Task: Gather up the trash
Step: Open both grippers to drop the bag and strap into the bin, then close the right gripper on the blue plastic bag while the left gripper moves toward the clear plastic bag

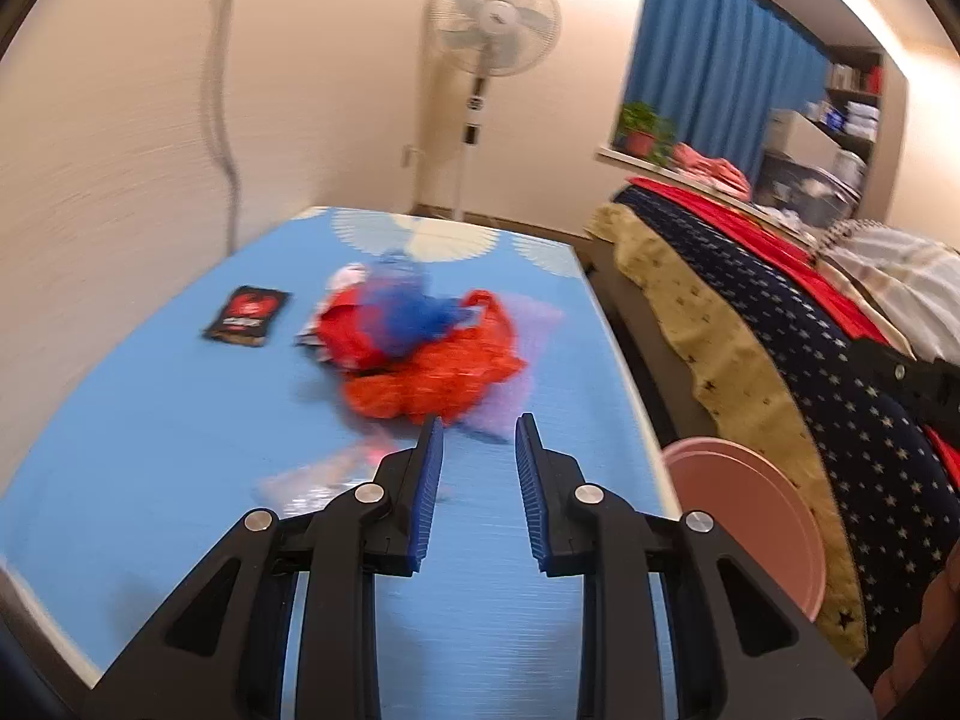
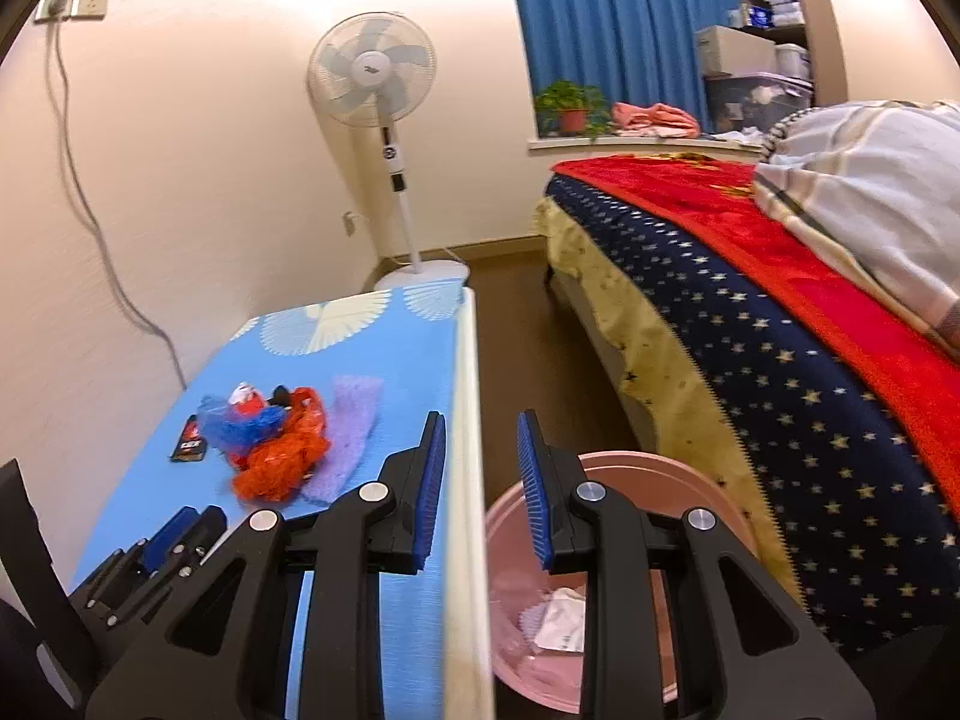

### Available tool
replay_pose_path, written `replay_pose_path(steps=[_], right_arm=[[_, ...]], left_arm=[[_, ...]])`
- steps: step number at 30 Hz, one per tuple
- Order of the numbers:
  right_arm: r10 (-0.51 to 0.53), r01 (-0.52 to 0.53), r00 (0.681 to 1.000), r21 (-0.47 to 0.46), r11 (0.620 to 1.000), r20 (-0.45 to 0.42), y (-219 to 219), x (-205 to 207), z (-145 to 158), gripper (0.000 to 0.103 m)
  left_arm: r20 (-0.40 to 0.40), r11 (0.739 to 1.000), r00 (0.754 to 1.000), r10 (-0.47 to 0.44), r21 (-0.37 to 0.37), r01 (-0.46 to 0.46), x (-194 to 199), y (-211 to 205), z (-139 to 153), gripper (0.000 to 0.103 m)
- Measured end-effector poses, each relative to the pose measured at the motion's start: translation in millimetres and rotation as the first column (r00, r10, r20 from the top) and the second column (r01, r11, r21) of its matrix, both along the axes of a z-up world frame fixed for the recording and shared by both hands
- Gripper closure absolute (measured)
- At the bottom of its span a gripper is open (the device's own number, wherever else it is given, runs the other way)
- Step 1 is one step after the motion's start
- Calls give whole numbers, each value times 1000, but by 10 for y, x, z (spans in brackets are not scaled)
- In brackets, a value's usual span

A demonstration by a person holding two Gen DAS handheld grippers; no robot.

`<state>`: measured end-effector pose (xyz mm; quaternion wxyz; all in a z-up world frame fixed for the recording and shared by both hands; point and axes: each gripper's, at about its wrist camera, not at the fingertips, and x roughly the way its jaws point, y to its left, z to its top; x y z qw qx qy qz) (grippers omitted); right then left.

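Observation:
A heap of trash lies in the middle of the blue table (image 1: 150, 420): an orange-red net bag (image 1: 432, 372), a blue net (image 1: 402, 312) on top, and a pale purple foam sheet (image 1: 531, 354) to the right. A black packet (image 1: 246, 315) lies left of the heap and a clear wrapper (image 1: 318, 480) lies nearer me. My left gripper (image 1: 479, 438) is open and empty, just short of the heap. My right gripper (image 2: 480, 438) is open and empty, straddling the table's right edge above the pink bin (image 2: 690, 474), which holds white paper (image 2: 561, 618). The heap (image 2: 282, 462) lies to its left, beyond the left gripper (image 2: 192, 519).
A bed with a star-patterned blanket (image 2: 780, 390) runs along the right, leaving a narrow strip of brown floor (image 2: 528, 348) beside the table. A standing fan (image 2: 372, 72) is in the far corner. A cable (image 2: 90, 210) hangs down the wall on the left.

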<state>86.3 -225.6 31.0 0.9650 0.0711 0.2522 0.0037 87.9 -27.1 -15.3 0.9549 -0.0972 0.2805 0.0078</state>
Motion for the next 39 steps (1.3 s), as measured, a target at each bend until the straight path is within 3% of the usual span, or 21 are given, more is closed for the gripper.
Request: replay_pose_path(steps=[6,9,12,19,25,27,29,31,35,39], right_arm=[[64,-64,998,13,998,-17,186,164,-181,77],[94,-94,995,23,995,-24,281,267,-257,77],[123,-121,992,47,992,-33,373,381,-329,77],[194,-191,980,80,978,-37,636,572,-432,77],[265,-261,964,97,961,-34,839,690,-462,77],[287,-282,957,108,953,-36,906,732,-475,77],[310,-304,950,117,945,-38,966,765,-489,77],[334,-328,942,118,937,-35,1046,796,-497,77],[379,-374,925,118,920,-22,1192,850,-495,65],[413,-408,911,121,905,-16,1351,946,-495,60]], left_arm=[[-13,993,993,114,-12,-114,-6,275,-60,77],[-38,982,981,188,-10,-188,-7,421,-126,59],[-75,973,971,227,-29,-230,-3,559,-214,57],[-195,958,949,246,-102,-269,67,758,-458,56],[-240,958,950,199,-157,-240,155,745,-575,56],[-244,959,951,188,-165,-232,186,746,-594,70],[-247,959,952,179,-171,-225,225,757,-599,93],[-241,958,955,176,-182,-222,256,786,-588,103],[-207,955,956,207,-170,-243,293,853,-507,103],[-207,937,945,252,-191,-291,297,980,-501,103]])
